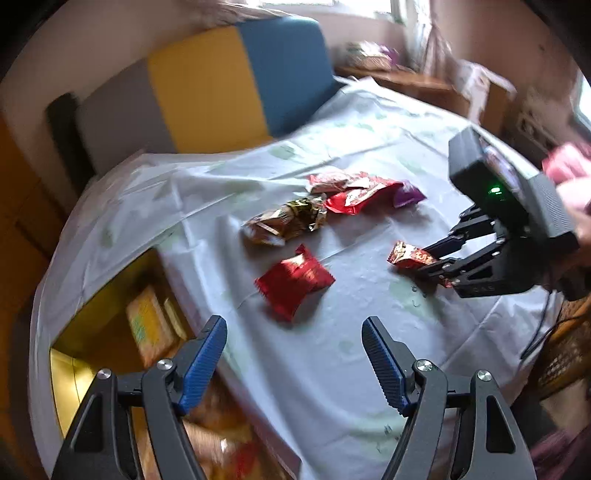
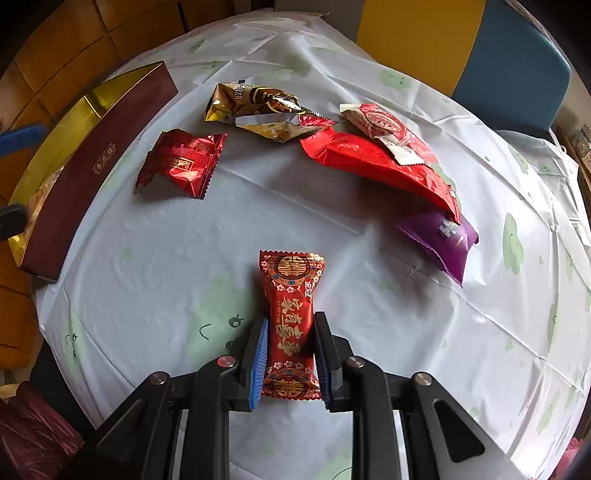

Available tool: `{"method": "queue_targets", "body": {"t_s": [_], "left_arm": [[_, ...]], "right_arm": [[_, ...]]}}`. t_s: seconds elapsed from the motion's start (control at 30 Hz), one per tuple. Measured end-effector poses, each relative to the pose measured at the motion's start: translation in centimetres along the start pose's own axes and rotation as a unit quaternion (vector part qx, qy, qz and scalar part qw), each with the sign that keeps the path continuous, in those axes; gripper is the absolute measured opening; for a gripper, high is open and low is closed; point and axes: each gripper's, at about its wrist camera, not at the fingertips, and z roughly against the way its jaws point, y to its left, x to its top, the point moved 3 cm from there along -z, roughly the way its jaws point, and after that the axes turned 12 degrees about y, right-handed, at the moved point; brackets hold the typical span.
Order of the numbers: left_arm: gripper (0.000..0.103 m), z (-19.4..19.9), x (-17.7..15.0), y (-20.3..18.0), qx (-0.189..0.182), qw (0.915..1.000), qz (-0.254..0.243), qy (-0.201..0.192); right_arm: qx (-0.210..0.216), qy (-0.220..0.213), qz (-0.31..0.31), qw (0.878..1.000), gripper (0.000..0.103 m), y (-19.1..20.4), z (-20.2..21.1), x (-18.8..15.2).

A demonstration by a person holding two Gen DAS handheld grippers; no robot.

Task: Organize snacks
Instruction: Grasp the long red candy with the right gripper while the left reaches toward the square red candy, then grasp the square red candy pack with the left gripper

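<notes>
right gripper point(image 2: 290, 354) angled steeply down, jaws clamped on a packet, left gripper point(image 1: 295, 354) tilted down, jaws apart

daylight from window point(image 1: 332, 5) | left view motion-blurred | right sharp | fisheye edges

The snack packet point(image 2: 290, 328) between the right tongs point(image 2: 290, 332) is red with gold characters, a gold double-happiness emblem at each end and small pink flowers, and the pads point(image 2: 260, 360) of these black tongs are blue. Beyond the tongs lie a dark red foil packet point(image 2: 181, 162) with a gold label, a gold-and-brown wrapper point(image 2: 258, 107), a plain bright red bag point(image 2: 373, 162), a white-and-red packet point(image 2: 388, 129) and a purple packet point(image 2: 443, 240). The table point(image 2: 184, 258) wears a pale cloth with faint green prints, and left of the tongs the box point(image 2: 92, 173) is maroon outside, gold inside.
</notes>
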Motion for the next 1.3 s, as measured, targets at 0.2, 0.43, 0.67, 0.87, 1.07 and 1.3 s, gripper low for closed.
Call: {"method": "queue_targets", "body": {"t_s": [0.2,0.43,0.67,0.87,1.07,1.3], "left_arm": [[0.076,-4.4,3.3,-0.3,0.02,0.9965,-0.059,0.055],[0.076,-8.5,4.9,-0.6,0.023,0.9871,-0.118,0.106],[0.048,-10.6,5.6,-0.4,-0.015,0.9861,-0.104,0.129],[0.043,-9.7,4.3,-1.0,-0.04,0.9919,-0.05,0.109],[0.043,-5.7,1.8,-3.0,-0.037,0.9977,0.014,0.055],[0.043,-0.9,-0.8,-4.9,-0.023,0.9975,0.066,-0.012]], "right_arm": [[-0.002,0.003,0.001,1.0,0.025,0.1,0.2,0.1],[-0.004,0.004,0.002,1.0,0.026,0.2,0.1,0.3],[0.001,0.004,-0.002,1.0,0.026,0.0,0.4,0.3],[-0.007,-0.003,0.002,1.0,0.026,0.1,0.5,0.3],[-0.004,-0.005,-0.004,1.0,0.026,0.1,0.3,0.0],[-0.009,-0.014,0.002,1.0,0.026,0.1,0.4,-0.1]]}}
